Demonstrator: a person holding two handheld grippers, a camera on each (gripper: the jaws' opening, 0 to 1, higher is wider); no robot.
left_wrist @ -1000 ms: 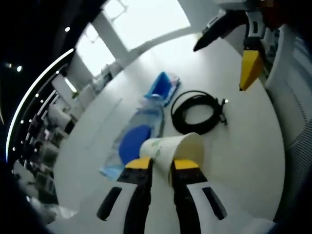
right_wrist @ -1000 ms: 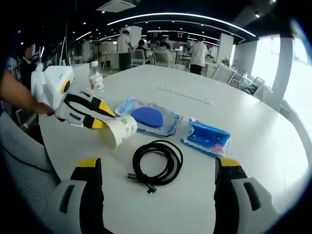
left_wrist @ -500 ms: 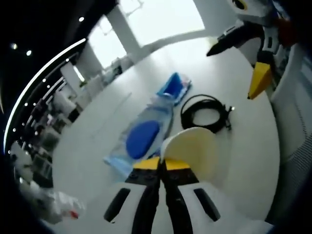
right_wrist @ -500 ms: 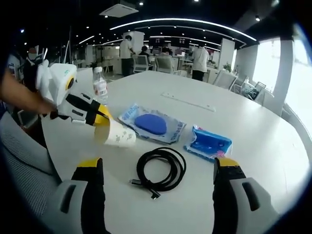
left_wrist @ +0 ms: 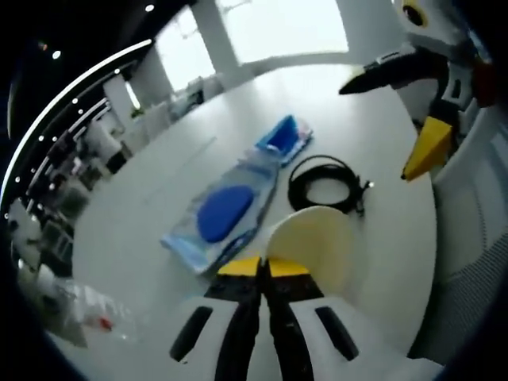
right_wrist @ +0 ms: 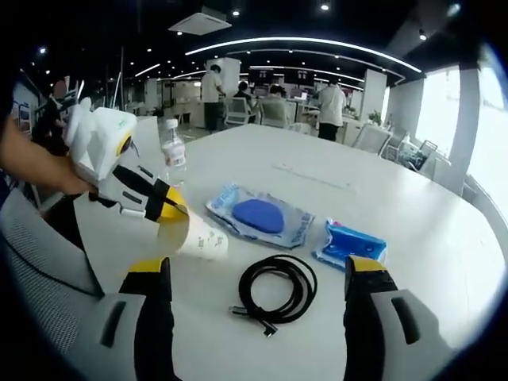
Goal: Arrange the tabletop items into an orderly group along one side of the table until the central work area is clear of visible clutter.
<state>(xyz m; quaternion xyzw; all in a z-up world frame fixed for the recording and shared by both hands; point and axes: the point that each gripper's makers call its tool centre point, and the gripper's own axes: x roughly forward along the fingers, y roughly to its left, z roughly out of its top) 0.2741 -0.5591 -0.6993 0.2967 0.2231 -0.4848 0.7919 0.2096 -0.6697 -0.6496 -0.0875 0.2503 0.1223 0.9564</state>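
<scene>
Your left gripper (left_wrist: 263, 267) had its yellow-tipped jaws clenched on the rim of a white paper cup (left_wrist: 313, 242), which you held tipped on its side just above the round white table (left_wrist: 143, 230). In the right gripper view, the same cup (right_wrist: 196, 236) pointed toward a coiled black cable (right_wrist: 278, 289) lying near your edge of the table. Beyond the cable lay a clear packet with a blue oval inside (right_wrist: 259, 217), and beside it a smaller blue pouch (right_wrist: 349, 244). A plastic water bottle (right_wrist: 174, 152) stood upright farther back, near the table's edge. Your right gripper (right_wrist: 258, 274) hovered with its jaws spread wide, grasping nothing. The packet's contents were too blurred to identify, possibly a mouse.
</scene>
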